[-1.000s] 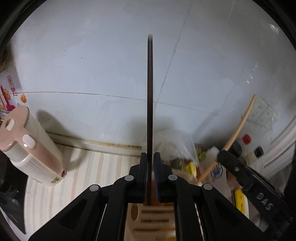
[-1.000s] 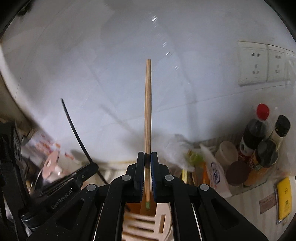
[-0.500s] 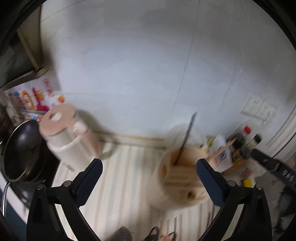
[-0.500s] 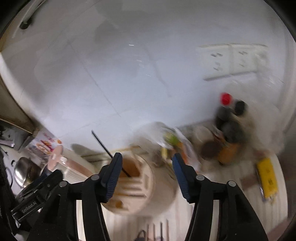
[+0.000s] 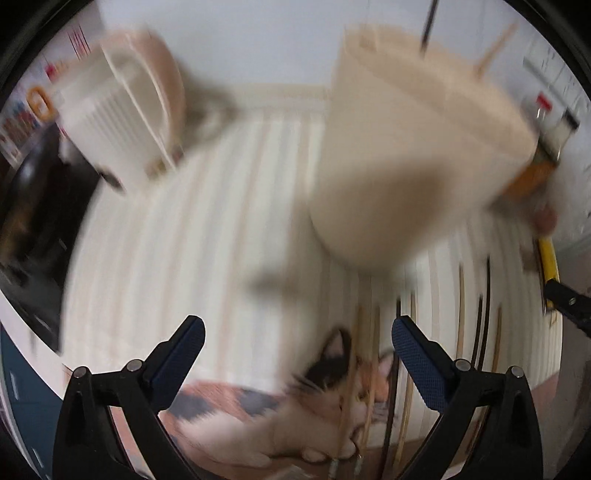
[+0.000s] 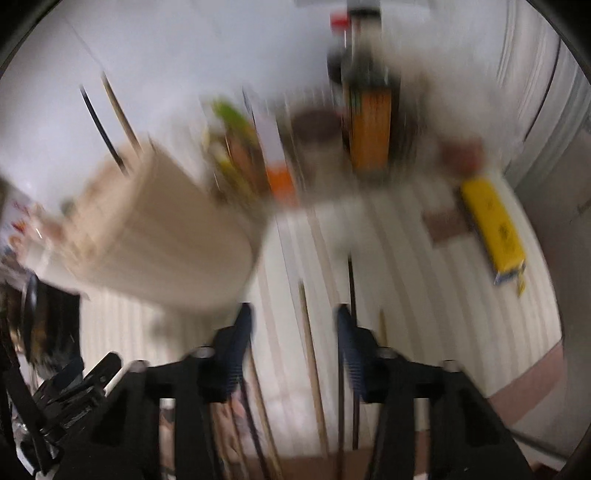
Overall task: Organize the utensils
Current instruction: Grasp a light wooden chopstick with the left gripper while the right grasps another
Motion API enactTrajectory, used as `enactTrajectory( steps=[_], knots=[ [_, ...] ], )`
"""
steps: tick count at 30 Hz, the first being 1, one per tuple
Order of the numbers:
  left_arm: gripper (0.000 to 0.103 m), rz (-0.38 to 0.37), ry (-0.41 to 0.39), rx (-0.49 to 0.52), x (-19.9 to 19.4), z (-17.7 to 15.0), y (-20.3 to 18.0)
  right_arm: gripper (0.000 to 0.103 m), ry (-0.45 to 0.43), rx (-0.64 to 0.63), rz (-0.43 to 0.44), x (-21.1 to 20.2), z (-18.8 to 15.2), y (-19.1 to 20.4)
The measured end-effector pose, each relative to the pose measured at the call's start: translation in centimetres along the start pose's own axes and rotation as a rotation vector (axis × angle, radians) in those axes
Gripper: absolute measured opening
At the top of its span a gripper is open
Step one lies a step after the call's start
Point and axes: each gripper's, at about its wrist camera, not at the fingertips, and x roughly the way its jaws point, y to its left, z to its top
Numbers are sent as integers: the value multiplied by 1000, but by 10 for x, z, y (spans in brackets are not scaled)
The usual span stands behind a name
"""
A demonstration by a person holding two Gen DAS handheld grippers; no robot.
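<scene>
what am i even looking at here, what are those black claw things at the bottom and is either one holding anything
Those black claws are two hand-held grippers; a person carries one in each hand. Each picture comes from a fisheye camera on one gripper, looking along its fingers. The left gripper has its jaws wide open and empty. The right gripper has its jaws closing, nothing pinched yet. Both point down at a cream striped countertop where thin wooden and dark chopsticks lie loose. The tall beige utensil holder already has a dark chopstick and a wooden chopstick standing in it. Everything is motion-blurred.
</scene>
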Motion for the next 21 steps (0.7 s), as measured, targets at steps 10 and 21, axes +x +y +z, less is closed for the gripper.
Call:
enactTrajectory(
  steps=[10,21],
  knots=[
    [39,-30,219,89,78,-49,-36,17,216,-32,-47,79,-53,-15],
    [5,148,116,140,73,-55,-38,17,256,-74,-115,111,-55,-11]
  ],
)
